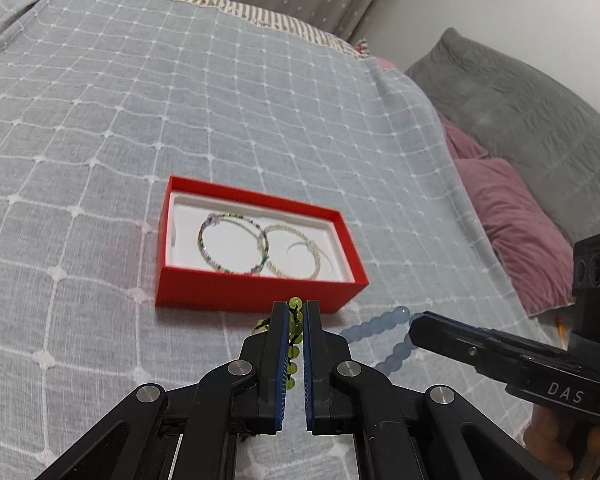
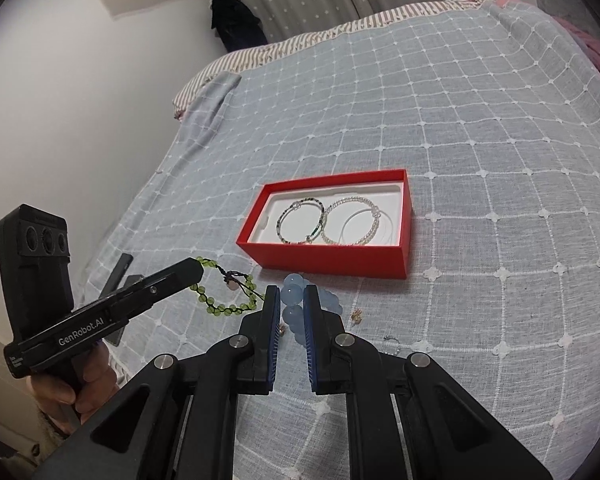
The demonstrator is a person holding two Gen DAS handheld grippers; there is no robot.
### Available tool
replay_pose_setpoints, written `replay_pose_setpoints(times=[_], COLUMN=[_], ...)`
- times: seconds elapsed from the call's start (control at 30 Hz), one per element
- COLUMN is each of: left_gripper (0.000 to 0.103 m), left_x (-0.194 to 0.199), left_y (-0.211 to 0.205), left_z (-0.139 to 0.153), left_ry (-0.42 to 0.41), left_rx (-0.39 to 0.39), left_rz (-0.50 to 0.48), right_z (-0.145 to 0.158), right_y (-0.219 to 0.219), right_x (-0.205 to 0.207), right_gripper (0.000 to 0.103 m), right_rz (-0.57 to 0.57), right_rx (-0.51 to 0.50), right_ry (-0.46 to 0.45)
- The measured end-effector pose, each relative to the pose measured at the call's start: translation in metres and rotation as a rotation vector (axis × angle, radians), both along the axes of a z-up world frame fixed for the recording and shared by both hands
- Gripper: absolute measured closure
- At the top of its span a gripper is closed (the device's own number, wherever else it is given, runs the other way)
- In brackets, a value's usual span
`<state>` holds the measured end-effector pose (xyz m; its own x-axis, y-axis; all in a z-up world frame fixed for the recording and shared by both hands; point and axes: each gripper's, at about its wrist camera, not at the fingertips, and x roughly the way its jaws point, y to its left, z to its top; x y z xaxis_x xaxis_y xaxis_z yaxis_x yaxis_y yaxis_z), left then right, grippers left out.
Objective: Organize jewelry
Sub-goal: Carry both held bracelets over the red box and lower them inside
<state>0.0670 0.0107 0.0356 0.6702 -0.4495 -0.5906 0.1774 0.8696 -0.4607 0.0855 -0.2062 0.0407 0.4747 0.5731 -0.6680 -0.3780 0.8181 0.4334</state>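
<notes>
The open red cardboard box (image 2: 328,240) lies mid-bed on the grey-blue checked bedspread (image 2: 480,152), with wide bare cloth from 12 to 3 o'clock. Inside lie a dark beaded bangle (image 2: 300,220) and a pearl-white one (image 2: 352,220) (overlapping). At 6 o'clock the left tongs (image 1: 295,320) clamp the green bead bracelet (image 2: 224,292); the right tongs (image 2: 292,300) clamp the pale blue bead bracelet (image 2: 292,294). Small earrings (image 2: 356,314) lie beside them.

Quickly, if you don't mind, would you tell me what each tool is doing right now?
Left tool: closed on the green bead bracelet.
Right tool: closed on the blue bead bracelet.
</notes>
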Motion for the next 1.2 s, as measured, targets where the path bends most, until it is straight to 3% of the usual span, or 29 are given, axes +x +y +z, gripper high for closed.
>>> replay_pose_setpoints(times=[0.33, 0.63, 0.8, 1.0, 1.2], left_gripper=[0.102, 0.102, 0.102, 0.102, 0.102], left_x=[0.023, 0.060, 0.085, 0.106, 0.114], left_y=[-0.008, -0.010, -0.006, 0.000, 0.003], left_z=[0.017, 0.033, 0.021, -0.007, -0.014], left_ry=[-0.003, -0.010, 0.007, 0.065, 0.080], left_rx=[-0.089, -0.126, -0.146, -0.102, -0.102], left_rz=[-0.055, -0.036, -0.021, -0.001, 0.005], right_z=[0.024, 0.037, 0.033, 0.017, 0.006], right_y=[0.002, 0.006, 0.012, 0.020, 0.026], right_x=[0.018, 0.042, 0.062, 0.083, 0.097], right_gripper=[0.091, 0.091, 0.091, 0.091, 0.091], right_rz=[0.004, -0.026, -0.036, -0.043, -0.043], right_rx=[0.086, 0.112, 0.098, 0.071, 0.067], right_ry=[-0.039, -0.047, -0.043, 0.001, 0.026])
